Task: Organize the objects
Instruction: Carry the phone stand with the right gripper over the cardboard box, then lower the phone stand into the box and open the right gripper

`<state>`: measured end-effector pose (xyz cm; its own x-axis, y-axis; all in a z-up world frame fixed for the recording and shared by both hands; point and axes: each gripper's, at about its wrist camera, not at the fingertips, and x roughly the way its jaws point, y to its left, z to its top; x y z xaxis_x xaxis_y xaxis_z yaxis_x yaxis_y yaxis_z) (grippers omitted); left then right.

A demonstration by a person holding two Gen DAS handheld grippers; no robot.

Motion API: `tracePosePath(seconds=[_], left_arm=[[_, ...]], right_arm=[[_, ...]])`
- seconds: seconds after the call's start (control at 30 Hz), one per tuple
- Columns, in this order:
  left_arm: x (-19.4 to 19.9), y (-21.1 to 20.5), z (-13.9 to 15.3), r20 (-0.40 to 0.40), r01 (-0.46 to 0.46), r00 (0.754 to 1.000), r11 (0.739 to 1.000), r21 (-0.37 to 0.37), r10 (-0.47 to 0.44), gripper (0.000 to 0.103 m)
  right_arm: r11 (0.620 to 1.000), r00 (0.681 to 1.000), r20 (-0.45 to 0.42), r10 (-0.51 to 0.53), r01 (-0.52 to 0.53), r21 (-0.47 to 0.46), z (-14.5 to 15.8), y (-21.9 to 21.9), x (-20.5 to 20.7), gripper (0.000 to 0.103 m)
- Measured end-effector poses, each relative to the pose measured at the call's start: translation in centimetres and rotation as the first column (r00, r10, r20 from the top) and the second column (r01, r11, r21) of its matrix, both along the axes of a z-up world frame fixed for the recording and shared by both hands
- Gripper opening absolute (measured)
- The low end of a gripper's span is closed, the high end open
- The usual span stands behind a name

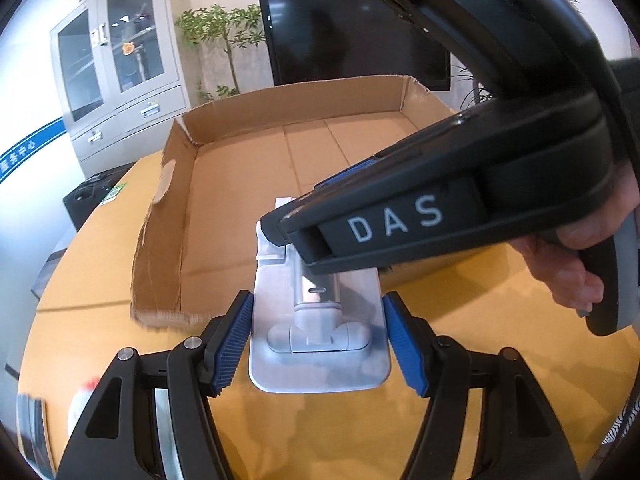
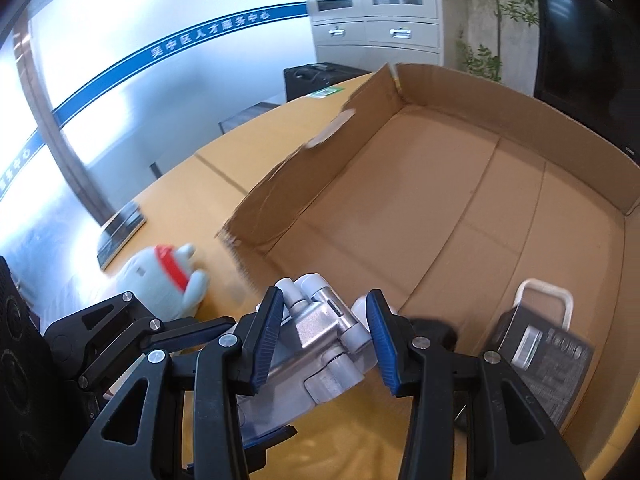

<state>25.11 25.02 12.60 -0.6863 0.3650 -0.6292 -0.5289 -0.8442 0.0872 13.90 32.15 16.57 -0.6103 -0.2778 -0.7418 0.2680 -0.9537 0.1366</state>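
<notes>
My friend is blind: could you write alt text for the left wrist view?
A silver stand lies on a table between the open left gripper, while the right gripper reaches onto it. Behind is a cardboard tray.

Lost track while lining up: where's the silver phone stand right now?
In the left wrist view the silver phone stand lies flat on the wooden table, between the left hand-held gripper fingers, just outside the cardboard box.

Both grippers: black angular frames, silver round screws at the joints, ribbed blue finger pads. Right gripper housing marked "DAS" in white. Bare-skinned hand.
</notes>
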Motion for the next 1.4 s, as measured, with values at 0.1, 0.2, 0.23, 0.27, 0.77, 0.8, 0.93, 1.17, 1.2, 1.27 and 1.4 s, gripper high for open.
tracePosePath(seconds=[0.1,0.2,0.23,0.27,0.77,0.8,0.93,1.17,1.2,1.27,1.4], left_arm=[[-2.4,0.1,0.4,0.008,0.008,1.000,1.000,0.000,-0.008,0.064],[-4.9,0.2,0.4,0.031,0.011,0.999,1.000,0.000,-0.011,0.064],[-5.7,0.2,0.4,0.037,0.010,0.999,1.000,0.002,-0.010,0.064],[-6.5,0.2,0.3,0.046,0.009,0.999,1.000,0.002,-0.009,0.064],[-12.8,1.3,-2.8,0.148,-0.020,0.989,1.000,-0.024,0.023,0.064],[-12.8,1.4,-3.0,0.150,-0.021,0.988,0.999,-0.033,0.026,0.064],[-12.9,1.5,-3.6,0.172,-0.028,0.985,0.999,-0.035,0.034,0.064],[-12.4,1.1,-3.9,0.162,-0.065,0.984,0.996,-0.062,0.074,0.067],[-12.1,1.0,-3.5,0.155,-0.067,0.985,0.996,-0.059,0.076,0.076],[-11.3,0.6,-2.7,0.135,-0.074,0.988,0.996,-0.043,0.079,0.081],[-9.3,-0.8,-1.2,0.153,-0.095,0.984,0.995,-0.013,0.096,0.081]], right_arm=[[1.000,1.000,-0.006,-0.014,0.014,-0.012,0.4,0.8,-2.1,0.041],[0.999,1.000,-0.002,-0.029,0.029,-0.015,0.3,1.4,-4.8,0.041],[0.999,0.999,-0.004,-0.033,0.033,-0.018,0.3,1.6,-5.7,0.041],[0.999,0.999,-0.004,-0.036,0.036,-0.021,0.2,1.9,-6.5,0.041],[0.993,0.992,0.076,-0.097,0.102,-0.064,-3.5,3.8,-12.7,0.041],[0.993,0.992,0.079,-0.100,0.104,-0.056,-3.7,3.6,-12.8,0.041],[0.991,0.988,0.099,-0.121,0.126,-0.047,-4.3,3.6,-12.9,0.041],[0.986,0.982,0.092,-0.164,0.167,-0.020,-4.6,3.7,-11.8,0.042],[0.985,0.982,0.084,-0.170,0.171,-0.004,-4.4,3.6,-11.5,0.043],[0.982,0.980,0.062,-0.187,0.186,0.031,-3.9,3.5,-10.7,0.065],[0.971,0.972,-0.031,-0.233,0.234,0.046,-2.1,3.7,-7.8,0.086]])
